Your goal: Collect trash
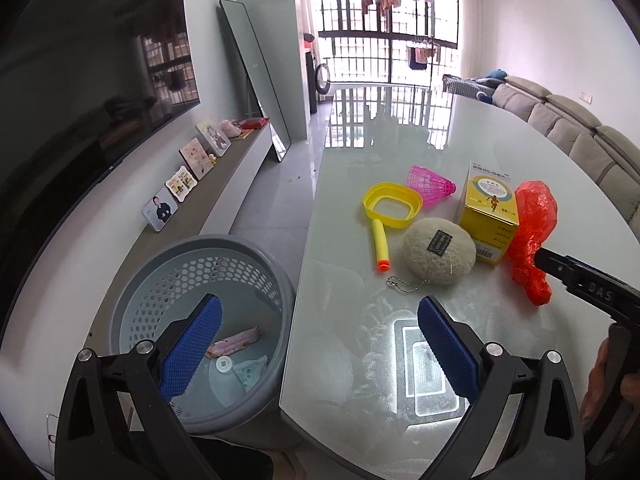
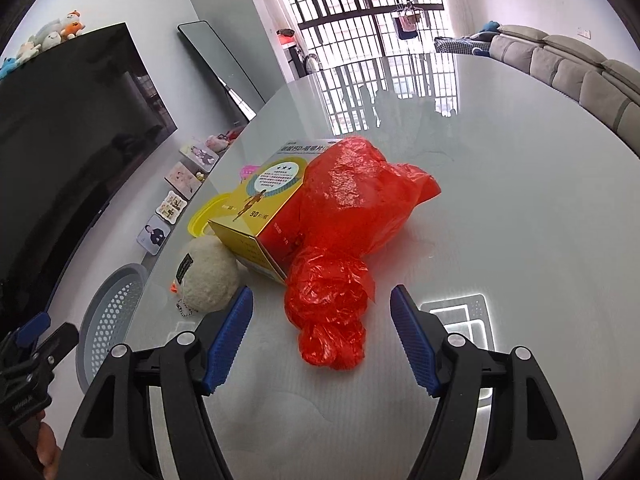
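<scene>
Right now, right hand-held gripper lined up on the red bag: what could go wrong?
1. The red plastic bag leans against the yellow box; pulling it may drag or tip the box.
2. The right hand-held gripper is open around only the bag's crumpled lower end; thin film could slip out.
3. The grey bin sits below the table edge, under the left hand-held gripper: the carry could collide.

Bin (image 1: pixel 200 332) stands on floor left of table (image 1: pixel 400 140), wrappers (image 1: pixel 236 344) inside. On table: bag (image 2: pixel 344 240) right of and touching box (image 2: pixel 260 216); plush (image 2: pixel 208 276) left of box.
</scene>
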Demonstrator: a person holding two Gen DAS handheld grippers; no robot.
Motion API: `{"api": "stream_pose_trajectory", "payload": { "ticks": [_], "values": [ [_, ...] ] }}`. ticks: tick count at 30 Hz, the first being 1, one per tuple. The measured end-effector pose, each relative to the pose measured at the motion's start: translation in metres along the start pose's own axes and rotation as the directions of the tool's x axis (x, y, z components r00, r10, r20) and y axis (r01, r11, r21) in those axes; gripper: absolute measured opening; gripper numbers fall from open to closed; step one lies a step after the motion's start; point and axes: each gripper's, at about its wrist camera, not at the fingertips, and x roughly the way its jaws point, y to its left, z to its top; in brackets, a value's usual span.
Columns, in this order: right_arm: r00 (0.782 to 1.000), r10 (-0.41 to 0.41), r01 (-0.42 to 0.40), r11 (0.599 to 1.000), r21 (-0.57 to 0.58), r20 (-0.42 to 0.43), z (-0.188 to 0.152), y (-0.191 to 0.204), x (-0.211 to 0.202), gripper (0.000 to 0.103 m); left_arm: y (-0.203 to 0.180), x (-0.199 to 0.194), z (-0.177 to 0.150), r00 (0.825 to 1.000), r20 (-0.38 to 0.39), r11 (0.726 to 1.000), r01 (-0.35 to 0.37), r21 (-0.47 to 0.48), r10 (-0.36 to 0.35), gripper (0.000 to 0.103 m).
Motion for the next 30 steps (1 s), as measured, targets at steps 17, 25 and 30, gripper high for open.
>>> {"api": "stream_pose_trajectory", "payload": {
  "ticks": [17, 25, 30],
  "values": [
    [0.995, -0.085, 0.084, 0.996, -0.023, -0.061, 0.005, -0.006, 0.028, 0.039, -0.023, 0.025, 0.0, 0.995, -0.048, 0.995, 0.093, 0.034, -0.092, 0.097],
    [0.996, -0.083, 0.082, 0.995, 0.058, 0.023, -0.001, -0.035, 0.001, 0.039, -0.059, 0.075, 0.02, 0.986, -0.1, 0.987, 0.138, 0.084, -0.13, 0.097],
    [0.999, -0.032, 0.029, 0.996, 0.089, 0.033, -0.005, -0.042, -0.006, 0.039, -0.077, 0.085, 0.033, 0.987, -0.099, 0.981, 0.137, 0.135, -0.124, 0.097]
  ]
}}
